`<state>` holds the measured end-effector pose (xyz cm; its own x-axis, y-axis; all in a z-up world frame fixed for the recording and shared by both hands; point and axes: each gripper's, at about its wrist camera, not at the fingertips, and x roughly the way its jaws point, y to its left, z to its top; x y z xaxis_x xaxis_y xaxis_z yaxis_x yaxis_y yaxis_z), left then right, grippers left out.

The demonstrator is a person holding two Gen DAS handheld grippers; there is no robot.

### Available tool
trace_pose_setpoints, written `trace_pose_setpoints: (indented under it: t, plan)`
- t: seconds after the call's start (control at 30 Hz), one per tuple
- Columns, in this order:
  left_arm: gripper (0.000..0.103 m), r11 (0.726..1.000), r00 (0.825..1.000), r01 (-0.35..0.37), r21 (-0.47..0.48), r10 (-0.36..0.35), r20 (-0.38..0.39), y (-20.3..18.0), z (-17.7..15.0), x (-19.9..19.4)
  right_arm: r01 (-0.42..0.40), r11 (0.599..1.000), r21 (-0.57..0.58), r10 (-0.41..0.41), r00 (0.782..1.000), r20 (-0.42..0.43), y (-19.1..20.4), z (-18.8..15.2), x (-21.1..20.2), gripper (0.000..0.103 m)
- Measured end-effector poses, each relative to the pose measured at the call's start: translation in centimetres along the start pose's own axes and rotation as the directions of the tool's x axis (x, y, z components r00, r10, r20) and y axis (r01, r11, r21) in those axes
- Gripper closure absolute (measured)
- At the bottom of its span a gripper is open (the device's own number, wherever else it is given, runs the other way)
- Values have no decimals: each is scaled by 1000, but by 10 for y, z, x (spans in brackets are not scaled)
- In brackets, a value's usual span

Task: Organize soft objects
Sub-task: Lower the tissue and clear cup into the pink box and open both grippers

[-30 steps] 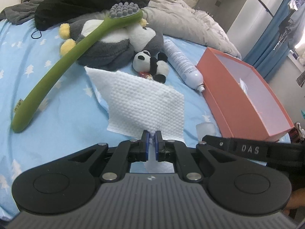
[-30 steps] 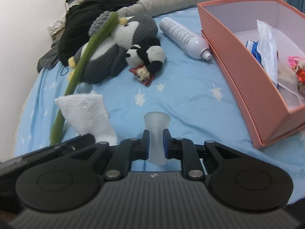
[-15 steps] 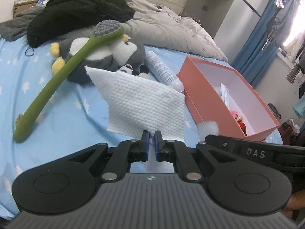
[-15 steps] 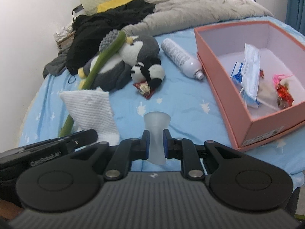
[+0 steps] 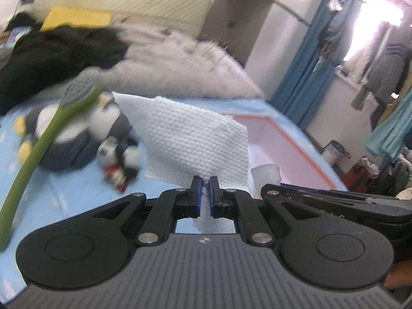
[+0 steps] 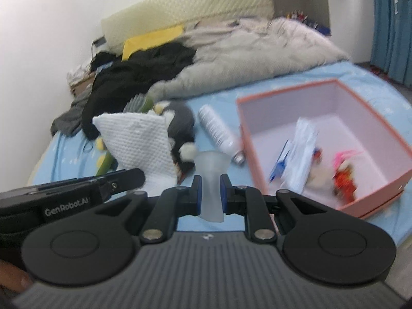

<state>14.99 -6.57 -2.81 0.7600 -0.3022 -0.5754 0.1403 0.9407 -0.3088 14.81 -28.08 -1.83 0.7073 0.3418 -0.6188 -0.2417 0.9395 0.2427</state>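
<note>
Risk first: your left gripper [image 5: 204,190] pinches only the bottom edge of the white cloth [image 5: 195,139], so the sheet stands free above the jaws. A fast swing could let it flop, slip out, or drape over the box wall instead of dropping inside.

Your right gripper [image 6: 209,196] is closed on the waist of a soft translucent cap [image 6: 211,177], which is squeezed in at the pads. Too much pressure could pop it out forward.

Left jaws: nearly shut, cloth edge between the pads, the sheet fanning from 11 to 1 o'clock.

Right jaws: narrow gap, filled by the cap, flared end at 12 o'clock.

The pink box [image 6: 370,203] sits on the blue bedsheet [image 6: 381,77] at 2 o'clock in the right view, already holding packets. Both items hang clear of the bed, not yet over the box.
</note>
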Motion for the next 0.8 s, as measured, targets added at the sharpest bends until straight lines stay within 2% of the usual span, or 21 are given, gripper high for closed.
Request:
trace_pose_setpoints:
  t: [0.2, 0.4, 0.63, 0.8]
  plan:
    - [96, 997, 997, 68, 40, -69, 29, -33, 28, 17, 40, 999, 18, -42, 996, 85, -26, 28, -16, 85]
    - [96, 991, 993, 117, 67, -116, -6, -64, 48, 54, 116, 993, -4, -114, 986, 119, -56, 41, -14, 85]
    - [95, 985, 985, 148, 89, -138, -107, -83, 55, 119, 173, 983, 61, -176, 983, 59, -99, 47, 10, 85]
    - [95, 981, 966, 172, 87, -151, -209, -87, 51, 168, 215, 972, 94, -212, 976, -38, -128, 44, 38, 85]
